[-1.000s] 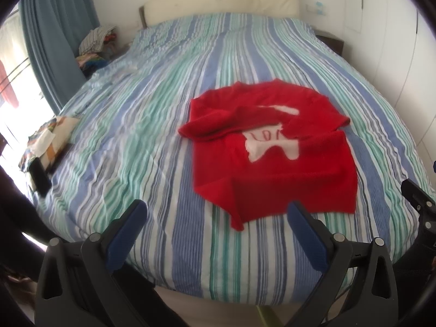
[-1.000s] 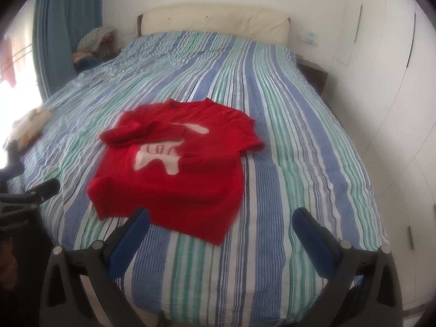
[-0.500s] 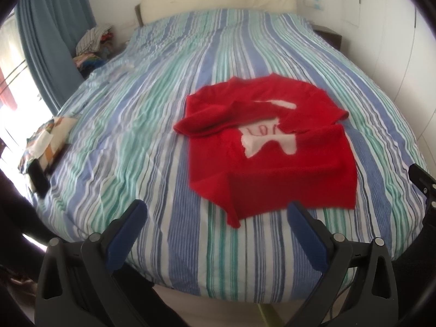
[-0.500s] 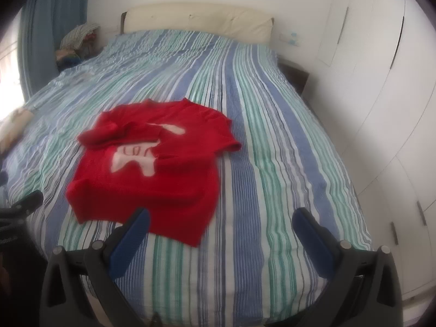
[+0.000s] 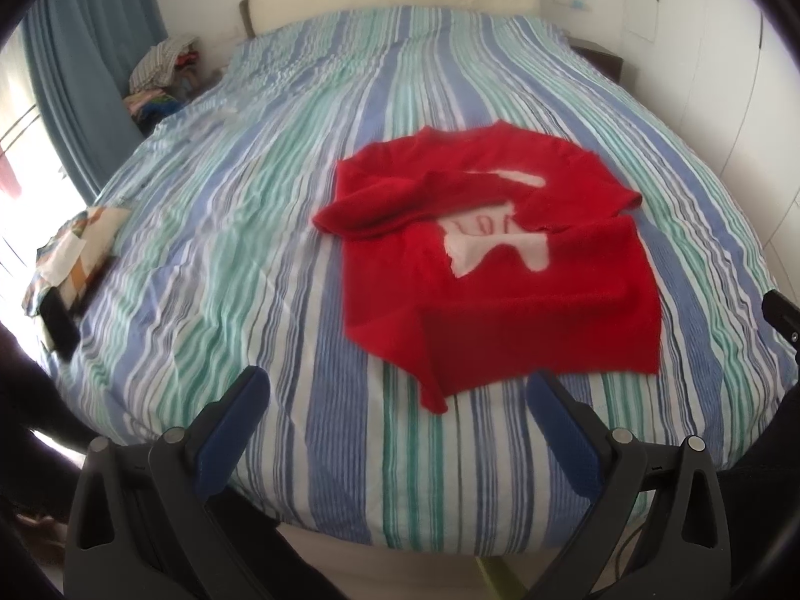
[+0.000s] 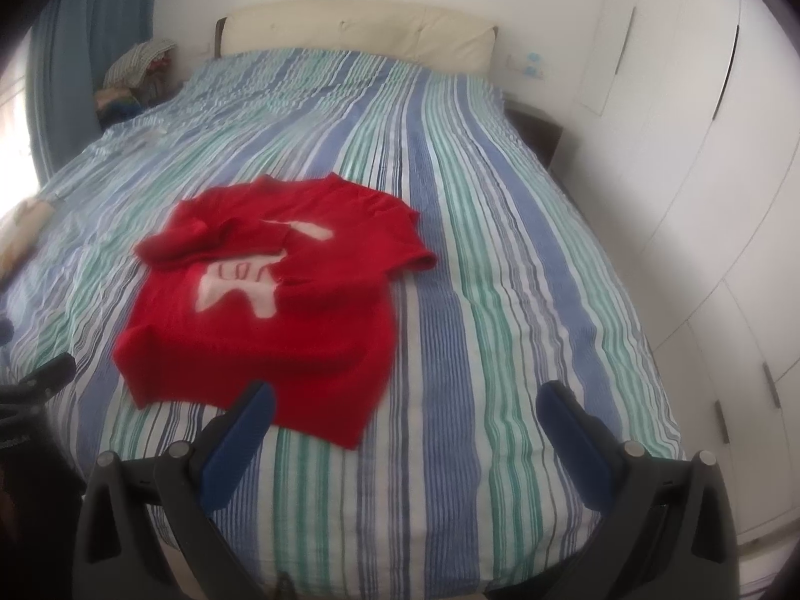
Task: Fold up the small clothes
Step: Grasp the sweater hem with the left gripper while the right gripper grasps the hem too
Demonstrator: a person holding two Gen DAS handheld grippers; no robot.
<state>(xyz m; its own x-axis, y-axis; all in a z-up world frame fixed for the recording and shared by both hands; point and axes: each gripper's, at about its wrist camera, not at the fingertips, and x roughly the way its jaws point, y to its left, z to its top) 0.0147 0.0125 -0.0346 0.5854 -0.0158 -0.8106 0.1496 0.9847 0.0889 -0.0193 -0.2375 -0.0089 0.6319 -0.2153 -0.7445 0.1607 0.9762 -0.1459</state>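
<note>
A small red sweater [image 5: 500, 270] with a white figure on its chest lies rumpled on the striped bed [image 5: 250, 230], one sleeve folded across its front. My left gripper [image 5: 397, 400] hangs open over the bed's near edge, just short of the sweater's lower hem, with nothing between its blue-padded fingers. From the right wrist view the same red sweater [image 6: 280, 300] lies left of centre. My right gripper [image 6: 407, 410] is open and empty above the near edge, its left finger overlapping the hem in the picture.
The striped bed [image 6: 500, 300] has a cream headboard [image 6: 360, 30] at the far end. White wardrobe doors [image 6: 700, 150] run along the right. A pile of clothes [image 5: 160, 65] and a blue curtain [image 5: 85, 60] stand far left. A patterned cushion [image 5: 75, 250] lies at the left edge.
Both grippers stay open. The right wrist view has swung right then slightly back and closer; the sweater now sits nearer its left finger. The left view barely shifts.
</note>
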